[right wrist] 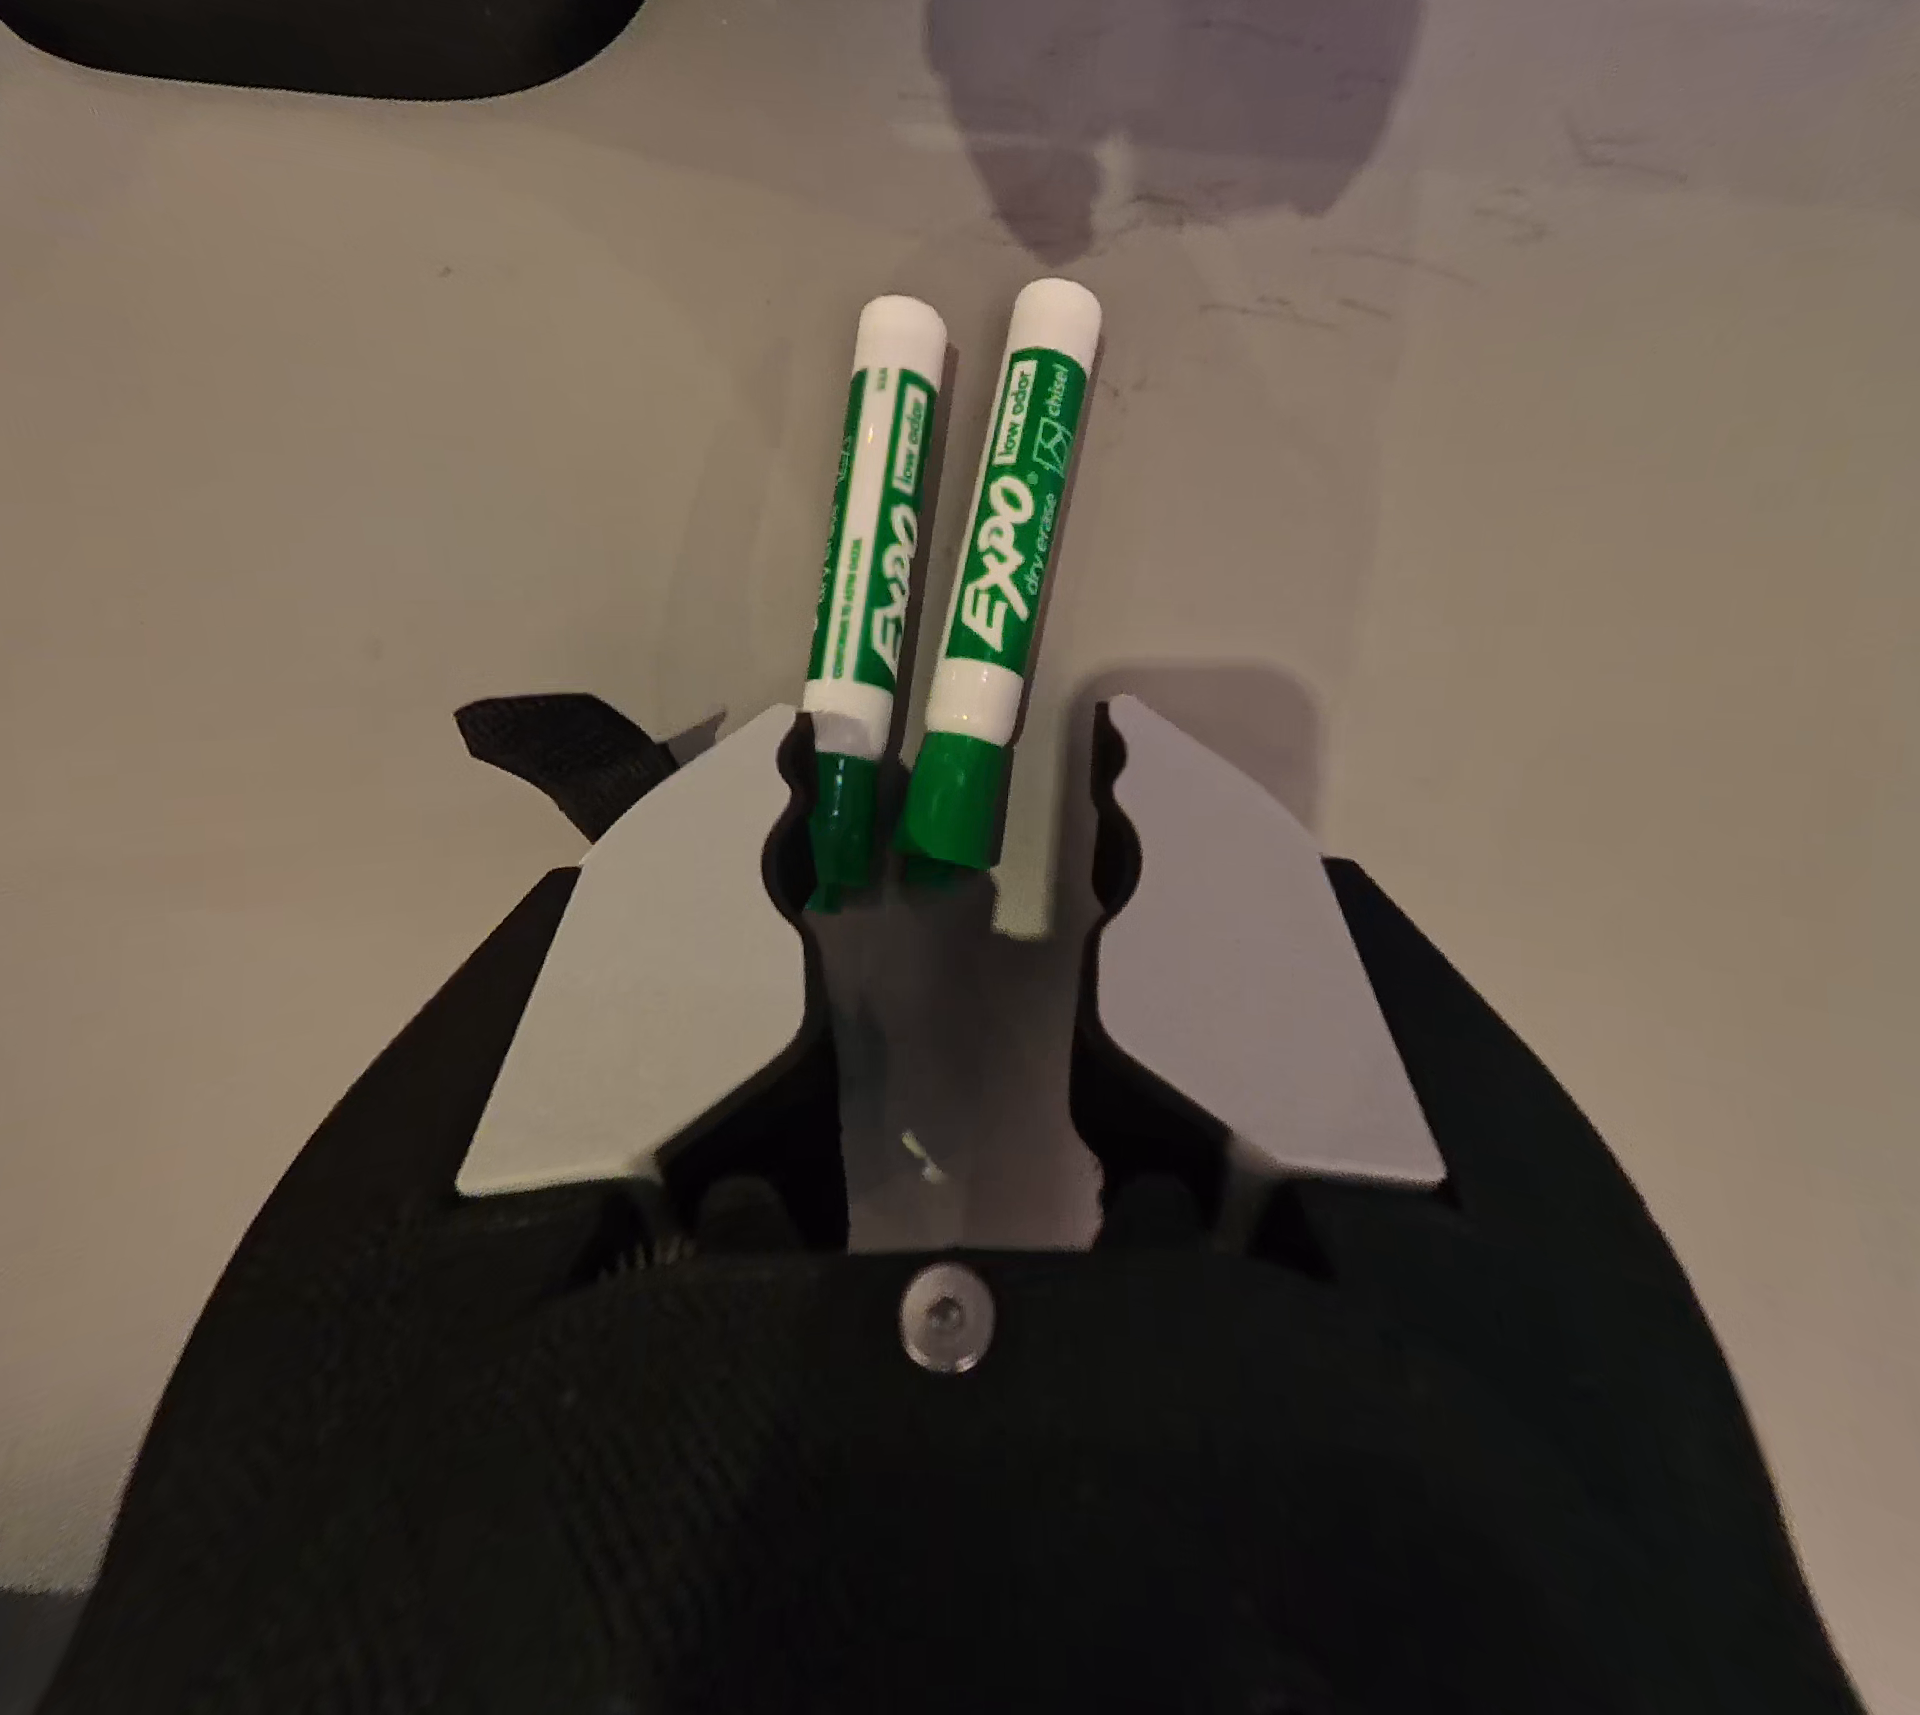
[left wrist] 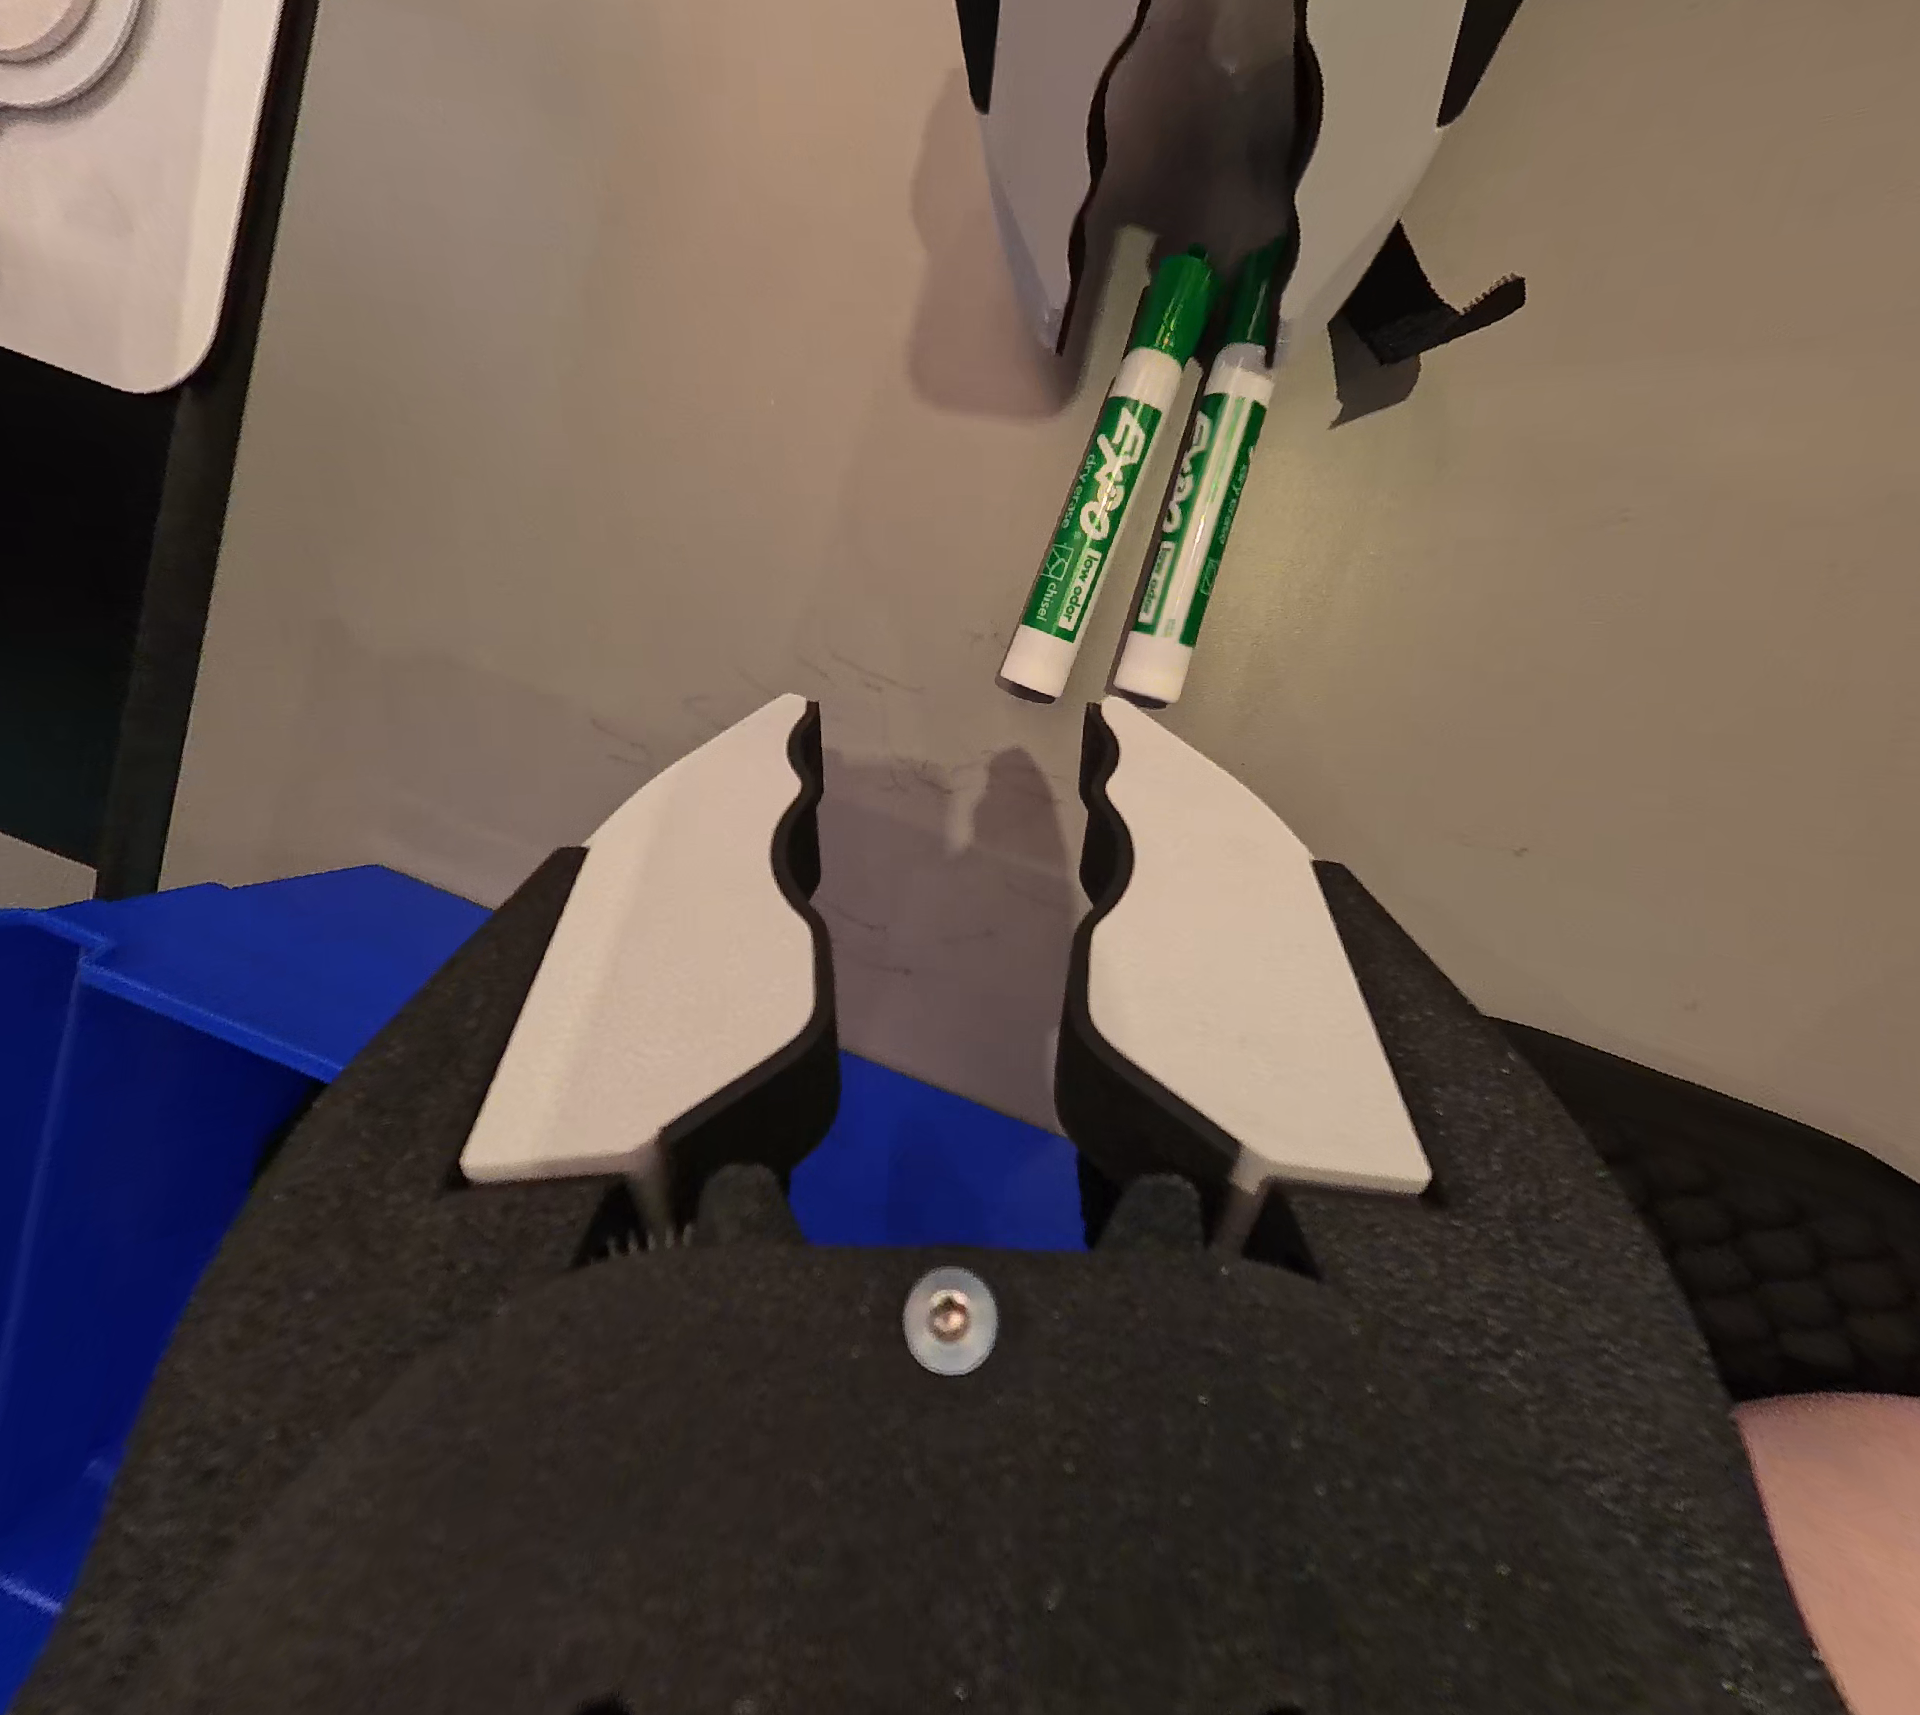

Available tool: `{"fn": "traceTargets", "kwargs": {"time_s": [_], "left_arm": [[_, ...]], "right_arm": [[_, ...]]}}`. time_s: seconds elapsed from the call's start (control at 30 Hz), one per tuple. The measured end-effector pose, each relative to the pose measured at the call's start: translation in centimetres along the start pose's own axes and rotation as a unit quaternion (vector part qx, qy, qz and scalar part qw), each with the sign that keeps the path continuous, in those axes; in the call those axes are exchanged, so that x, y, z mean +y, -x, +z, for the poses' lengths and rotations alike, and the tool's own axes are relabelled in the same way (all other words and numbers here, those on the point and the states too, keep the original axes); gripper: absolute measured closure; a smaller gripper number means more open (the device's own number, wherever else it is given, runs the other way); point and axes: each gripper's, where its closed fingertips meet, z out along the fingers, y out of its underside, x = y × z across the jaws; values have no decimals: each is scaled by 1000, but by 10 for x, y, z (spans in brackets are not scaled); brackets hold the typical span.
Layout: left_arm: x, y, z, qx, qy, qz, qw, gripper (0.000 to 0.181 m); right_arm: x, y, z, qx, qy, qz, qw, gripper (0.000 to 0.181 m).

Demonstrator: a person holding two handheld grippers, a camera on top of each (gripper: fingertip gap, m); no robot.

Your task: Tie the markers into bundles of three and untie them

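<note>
Two green markers [right wrist: 878, 522] [right wrist: 1013, 522] with white printed labels lie side by side on the desk [right wrist: 1558, 522], caps between the wide-open, empty fingers of the right hand-held gripper [right wrist: 948, 715]. Left hand-held gripper [left wrist: 948, 709] faces it, open, empty, just short of the marker ends. Black strap [right wrist: 551, 746] beside the right gripper.

glossy plastic markers [right wrist: 940, 522], matt table [right wrist: 416, 418]

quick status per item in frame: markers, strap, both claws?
left claw: open, empty, tips near the markers' white ends
right claw: open, straddling the capped ends, not clamped
green markers: two, capped, side by side flat on the table, unbundled
black strap: loose on the table, beside the right claw
blue bin: contents not visible
</note>
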Motion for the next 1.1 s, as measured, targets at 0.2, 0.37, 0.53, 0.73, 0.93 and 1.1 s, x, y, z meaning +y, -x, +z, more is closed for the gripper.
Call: {"fn": "traceTargets", "kwargs": {"time_s": [0.2, 0.37, 0.53, 0.73, 0.93, 1.1], "left_arm": [[1, -1, 2, 2, 5, 2, 1000, 134], [0, -1, 0, 2, 2, 2, 1000, 134], [4, -12, 9, 22, 25, 22, 999, 131], [0, -40, 39, 66, 62, 71, 993, 124], [1, -42, 71, 57, 80, 88, 991, 121], [9, -41, 87, 60, 89, 83, 991, 122]], "right_arm": [[-7, 3, 8, 2, -1, -10, 1000, 129], [-11, 5, 17, 6, 4, -7, 1000, 128], [-4, 4, 23, 11, 7, 4, 1000, 137], [-4, 2, 23, 8, -15, 19, 1000, 140], [-7, -1, 20, 16, -41, 9, 999, 141], [-8, -3, 18, 12, -58, 16, 998, 142]]}}
